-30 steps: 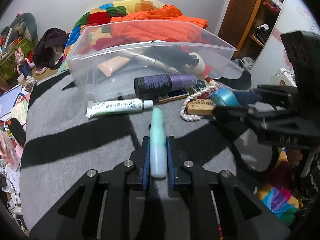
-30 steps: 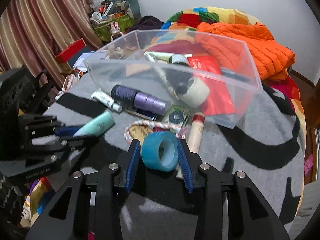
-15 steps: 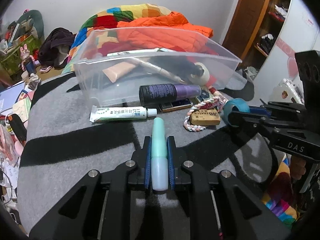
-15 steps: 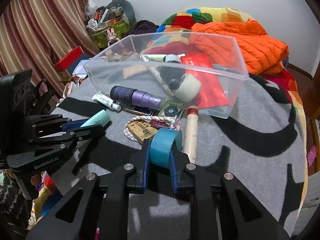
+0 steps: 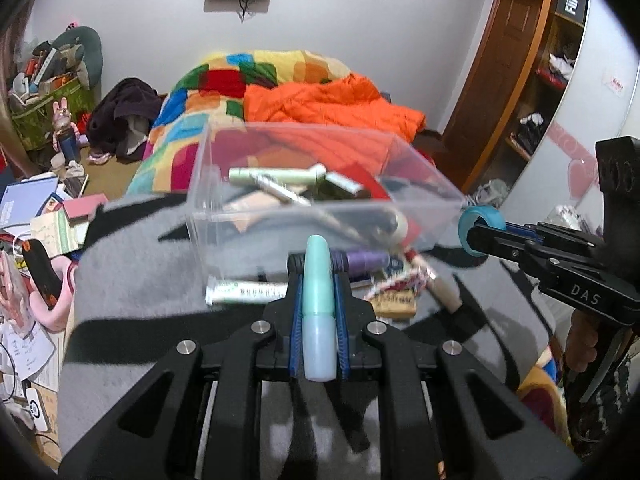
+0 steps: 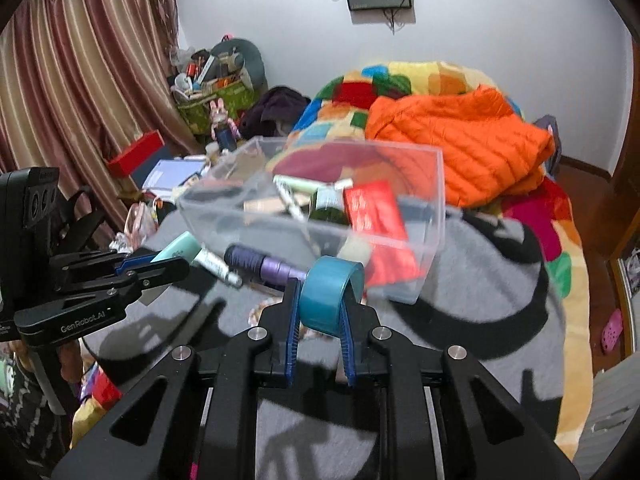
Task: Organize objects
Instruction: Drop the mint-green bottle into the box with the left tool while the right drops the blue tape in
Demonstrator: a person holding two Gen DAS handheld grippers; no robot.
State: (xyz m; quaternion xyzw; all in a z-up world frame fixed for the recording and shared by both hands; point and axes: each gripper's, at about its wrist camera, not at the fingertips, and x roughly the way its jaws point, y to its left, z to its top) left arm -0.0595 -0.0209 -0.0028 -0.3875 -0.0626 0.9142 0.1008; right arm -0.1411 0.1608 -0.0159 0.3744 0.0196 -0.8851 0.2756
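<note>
Mint tube (image 5: 318, 276) clamped in left jaws hides purple bottle (image 5: 366, 258); right jaws grip tape roll (image 6: 330, 294).

White letters reading "DAS" stood on the right gripper (image 5: 476, 236), seen from the left wrist; "GenRobot.AI" ran along the left gripper (image 6: 176, 264). Print on the white tube (image 5: 246, 292) stayed unreadable.

Both cameras sit close above the grey blanket (image 5: 132, 280), each looking forward along its own fingers toward the far wall. The left view faces the clear bin (image 5: 320, 184) from its left, the right view from its right; both share the bin (image 6: 320, 208).
</note>
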